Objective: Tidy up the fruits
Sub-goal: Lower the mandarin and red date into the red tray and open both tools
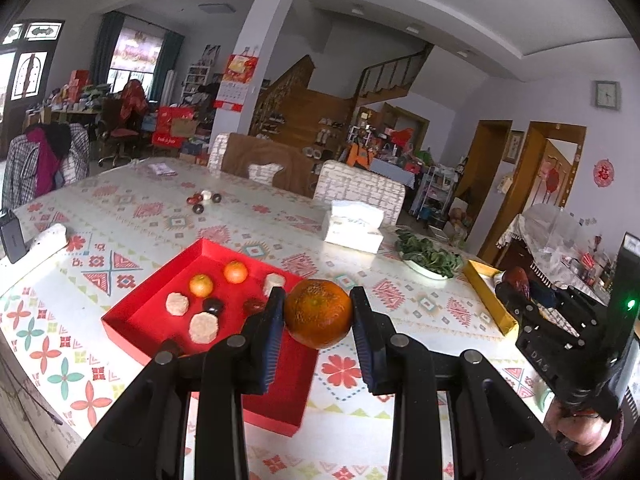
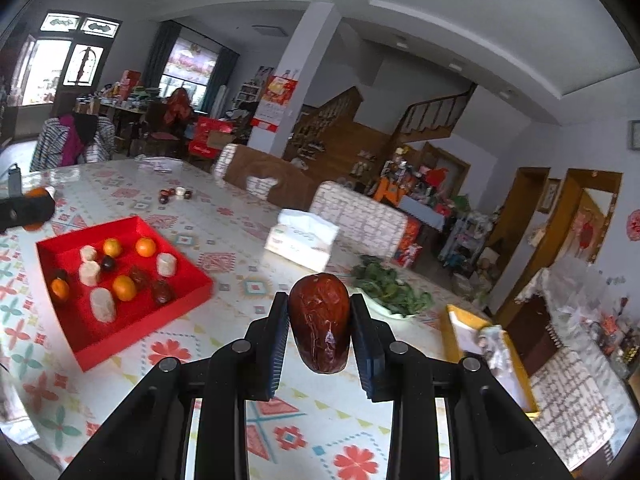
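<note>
My left gripper [image 1: 318, 314] is shut on an orange tangerine [image 1: 318, 313], held above the near right corner of the red tray [image 1: 132, 312]. The tray holds small oranges [image 1: 235, 272], pale round cakes [image 1: 203, 327] and dark red dates [image 1: 253, 305]. My right gripper [image 2: 319, 322] is shut on a large dark red date [image 2: 319, 320], held above the patterned table between the red tray [image 2: 192, 292] and a yellow tray [image 2: 516, 364]. In the left wrist view the right gripper [image 1: 516, 284] with its date shows at the right, over the yellow tray [image 1: 486, 300].
A white tissue box [image 1: 354, 226] and a plate of green leaves [image 1: 428, 256] stand behind the trays. A few loose dates and a cake [image 1: 204, 198] lie further back on the table. Chairs line the far edge. A black device [image 1: 12, 236] sits far left.
</note>
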